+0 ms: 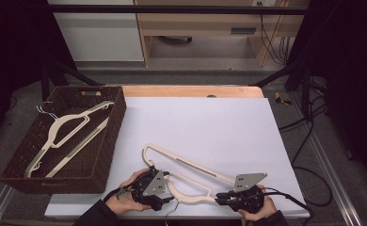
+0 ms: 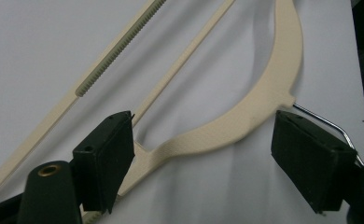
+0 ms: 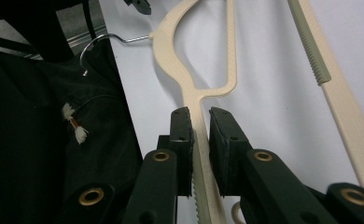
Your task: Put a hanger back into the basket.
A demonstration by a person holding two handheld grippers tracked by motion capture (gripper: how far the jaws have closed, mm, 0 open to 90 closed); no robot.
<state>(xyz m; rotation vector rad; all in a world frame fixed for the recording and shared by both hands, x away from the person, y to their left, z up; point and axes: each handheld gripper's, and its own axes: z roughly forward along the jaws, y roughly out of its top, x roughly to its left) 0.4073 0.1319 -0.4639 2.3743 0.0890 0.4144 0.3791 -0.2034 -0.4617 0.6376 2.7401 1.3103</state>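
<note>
Cream hanger (image 1: 191,169) flat on white sheet (image 1: 210,122) nr front edge: R gripper (image 3: 199,122) clamps its shoulder end, L gripper (image 2: 203,140) jaws apart astride the neck by wire hook (image 2: 327,123); risk: L closing off-centre could twist hanger in R's hold.

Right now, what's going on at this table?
A person is working a cream plastic hanger that lies on the white table sheet, with a hand-held gripper in each hand. The right hand-held gripper is clamped on one thin arm of the hanger near its end. The left hand-held gripper is open, its jaws standing either side of the curved neck by the metal hook without pressing on it. Two more hangers already lie in the brown wicker basket at the left.
</note>
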